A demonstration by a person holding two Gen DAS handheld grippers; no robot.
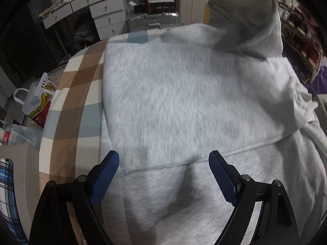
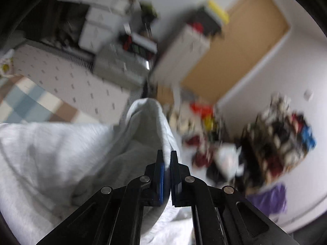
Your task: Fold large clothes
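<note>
A light grey hoodie [image 1: 184, 106] lies spread over the checked bed cover [image 1: 73, 102], with one layer folded over and its edge running across just ahead of my left gripper. My left gripper [image 1: 163, 161] hovers above the hoodie with its blue pads wide apart and nothing between them. At the top right of the left wrist view the hood [image 1: 245, 18] is lifted off the bed by a dark gripper tip. In the right wrist view my right gripper [image 2: 167, 156] is shut on an edge of the grey hoodie [image 2: 149, 122], which rises in a peak from the bed.
A white chest of drawers [image 1: 106, 10] and a silver suitcase [image 1: 151, 20] stand beyond the bed. Bags [image 1: 36, 104] sit on the floor at the left. A cluttered shelf [image 2: 276, 143] and a purple cloth [image 2: 267, 200] are at the right, by a tan door [image 2: 235, 47].
</note>
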